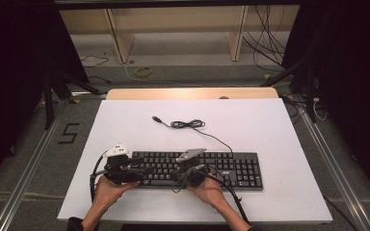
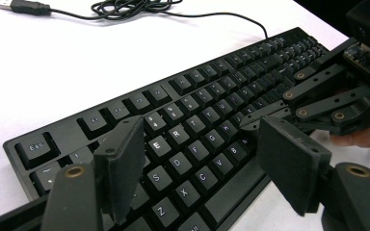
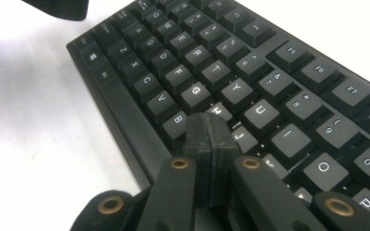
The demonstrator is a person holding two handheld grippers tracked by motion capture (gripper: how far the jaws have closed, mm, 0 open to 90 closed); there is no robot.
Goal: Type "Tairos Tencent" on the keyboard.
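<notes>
On white table (image 1: pixel 270 120), one black keyboard (image 1: pixel 221 168), one cable (image 1: pixel 188 124), left tool (image 2: pixel 197 163) spread apart, right tool (image 3: pixel 211 139) pressed closed over keys.

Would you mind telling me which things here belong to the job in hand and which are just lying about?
In the job:
- keyboard
- right gripper, jaws shut, tips over the H key
- left gripper, jaws open above the keys

Lying about:
- keyboard's coiled cable and USB plug
- yellow ring on the floor

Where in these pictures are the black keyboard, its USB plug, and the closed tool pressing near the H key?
Black computer keyboard (image 1: pixel 236 168): high view, on its number pad.
Black USB plug (image 2: pixel 26 6): left gripper view, on the plug body.
Right gripper (image 3: pixel 211 126): right gripper view, on its shut tips.
</notes>
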